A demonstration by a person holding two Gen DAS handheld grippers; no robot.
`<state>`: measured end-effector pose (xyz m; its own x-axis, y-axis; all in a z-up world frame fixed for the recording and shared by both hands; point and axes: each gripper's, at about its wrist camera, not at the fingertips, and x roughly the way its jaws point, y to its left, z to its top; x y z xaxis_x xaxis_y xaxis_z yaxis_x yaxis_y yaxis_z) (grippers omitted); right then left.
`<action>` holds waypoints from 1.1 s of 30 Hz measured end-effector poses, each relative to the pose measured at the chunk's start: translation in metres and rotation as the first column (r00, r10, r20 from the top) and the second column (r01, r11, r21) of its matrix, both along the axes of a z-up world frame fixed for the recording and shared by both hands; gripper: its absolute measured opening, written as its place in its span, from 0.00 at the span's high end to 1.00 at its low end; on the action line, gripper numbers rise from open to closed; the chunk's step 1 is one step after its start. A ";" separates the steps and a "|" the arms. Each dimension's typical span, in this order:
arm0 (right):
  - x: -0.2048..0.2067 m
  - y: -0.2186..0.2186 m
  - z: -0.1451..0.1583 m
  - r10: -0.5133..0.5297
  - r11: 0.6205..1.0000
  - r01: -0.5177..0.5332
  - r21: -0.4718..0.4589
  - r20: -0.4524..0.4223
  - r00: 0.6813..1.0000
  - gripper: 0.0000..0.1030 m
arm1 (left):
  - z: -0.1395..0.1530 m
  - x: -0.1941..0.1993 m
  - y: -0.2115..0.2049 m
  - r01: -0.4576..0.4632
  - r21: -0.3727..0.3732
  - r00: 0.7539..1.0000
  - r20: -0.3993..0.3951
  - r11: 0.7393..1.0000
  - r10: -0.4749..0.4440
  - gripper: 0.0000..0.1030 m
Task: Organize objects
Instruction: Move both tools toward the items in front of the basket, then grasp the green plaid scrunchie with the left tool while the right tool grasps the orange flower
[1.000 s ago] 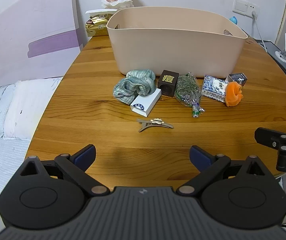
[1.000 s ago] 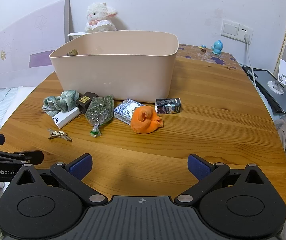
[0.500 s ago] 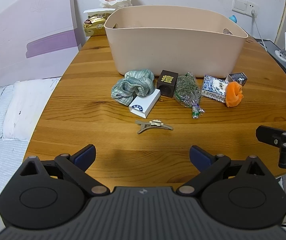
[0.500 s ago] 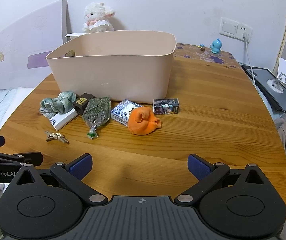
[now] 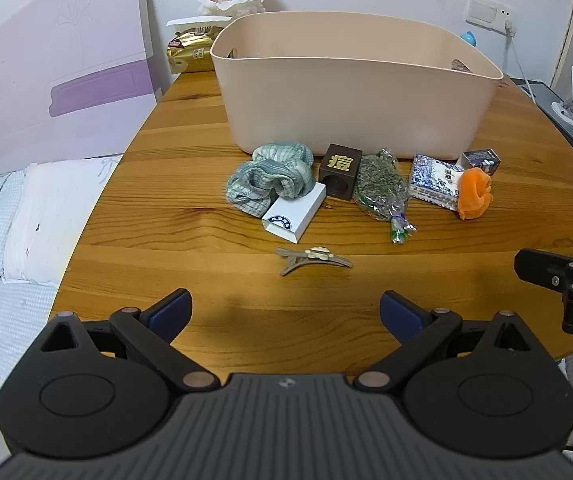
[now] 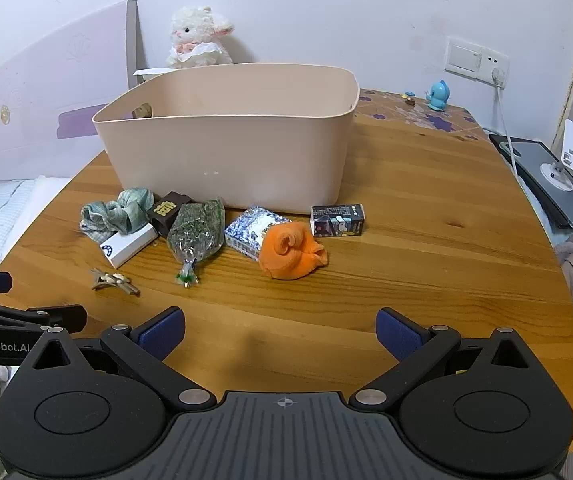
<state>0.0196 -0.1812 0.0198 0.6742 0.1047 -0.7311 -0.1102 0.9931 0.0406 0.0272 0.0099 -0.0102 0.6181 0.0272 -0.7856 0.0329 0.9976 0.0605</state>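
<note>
1. Left gripper (image 5: 285, 307): spread wide, empty, held low over the near edge of the wooden table (image 5: 190, 208). Right gripper (image 6: 280, 330): likewise spread and empty, beside the left one.

2. Change over the last 1 s: both wrist views have advanced slightly toward the items. The row of objects and the bin sit larger and lower in frame; no object has shifted on the table. Judgement: this is an approach phase, no pick has begun, and all 8 loose items remain outside the bin.

3. Nearest item: hair clip (image 5: 313, 257), lying flat and alone, directly ahead of the left gripper. It is thin and low; a grasp will likely need the fingers brought right down to the table surface.

4. Next row, left to right in the left wrist view:
- white box (image 5: 294, 212), touching the green cloth (image 5: 272, 178) behind it;
- dark cube (image 5: 338, 171), against the white box corner;
- herb sachet (image 5: 380, 186), its tied end pointing toward the grippers;
- blue patterned packet (image 5: 432, 180), partly overlapped by the orange cloth (image 5: 473, 194);
- small dark carton (image 6: 337, 220), just beside the bin wall.

5. Beige bin (image 5: 350, 108): directly behind the row, open at the top. Its floor is hidden by the near wall.

6. Beyond: plush lamb (image 6: 198, 40) and gold packet (image 5: 190, 50) by the wall.

7. Judgement: the hair clip suits the left gripper; the orange cloth lies nearest the right.
</note>
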 end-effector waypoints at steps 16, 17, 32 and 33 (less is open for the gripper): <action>0.018 0.001 0.001 0.010 1.000 -0.010 0.002 0.010 1.000 0.00 | 0.000 0.018 0.010 -0.007 0.002 1.000 0.006 1.000 0.007 0.02; 0.020 0.001 0.001 0.010 1.000 -0.010 0.003 0.012 1.000 0.00 | 0.000 0.019 0.011 -0.008 0.001 1.000 0.006 1.000 0.008 0.03; 0.056 -0.010 -0.012 -0.040 0.999 0.040 0.028 -0.001 0.999 0.00 | -0.007 0.056 0.024 -0.006 0.043 1.000 0.031 0.999 0.005 0.03; 0.058 -0.011 -0.013 -0.042 0.999 0.042 0.029 -0.002 0.999 0.00 | -0.009 0.058 0.026 -0.012 0.040 0.999 0.033 0.999 0.010 0.03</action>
<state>0.0777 -0.1918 0.0067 0.6772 0.0975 -0.7293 -0.0681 0.9952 0.0698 0.0852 0.0358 -0.0191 0.6431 0.0655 -0.7630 0.0192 0.9946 0.1015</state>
